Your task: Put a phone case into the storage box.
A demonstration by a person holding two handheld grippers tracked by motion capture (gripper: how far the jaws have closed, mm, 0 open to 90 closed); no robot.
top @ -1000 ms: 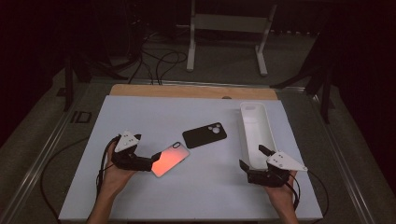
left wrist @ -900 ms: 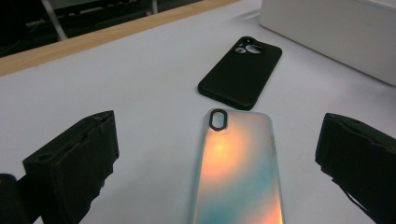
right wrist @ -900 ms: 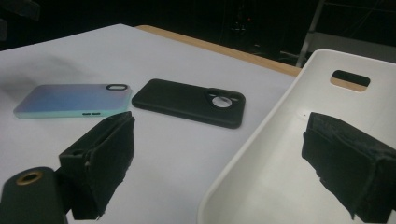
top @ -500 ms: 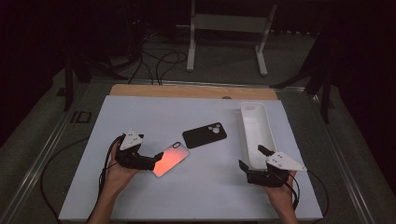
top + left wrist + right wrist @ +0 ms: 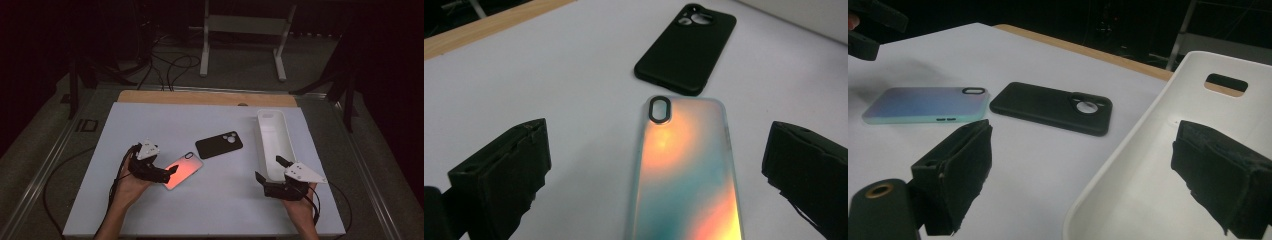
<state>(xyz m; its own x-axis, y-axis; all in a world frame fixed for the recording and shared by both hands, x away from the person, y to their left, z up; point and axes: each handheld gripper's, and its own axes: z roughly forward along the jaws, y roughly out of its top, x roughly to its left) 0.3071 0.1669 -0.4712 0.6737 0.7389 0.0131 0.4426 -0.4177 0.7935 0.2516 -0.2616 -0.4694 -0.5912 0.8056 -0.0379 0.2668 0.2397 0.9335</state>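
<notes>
Lying flat on the white table (image 5: 210,210), the iridescent phone case (image 5: 183,170) sits between the wide-open jaws of the left gripper (image 5: 167,175), which grips nothing. Just beyond it lies a black phone case (image 5: 219,145), near but apart. The right gripper (image 5: 270,171), also spread open and empty, straddles the near wall of the white tray (image 5: 274,142).
</notes>
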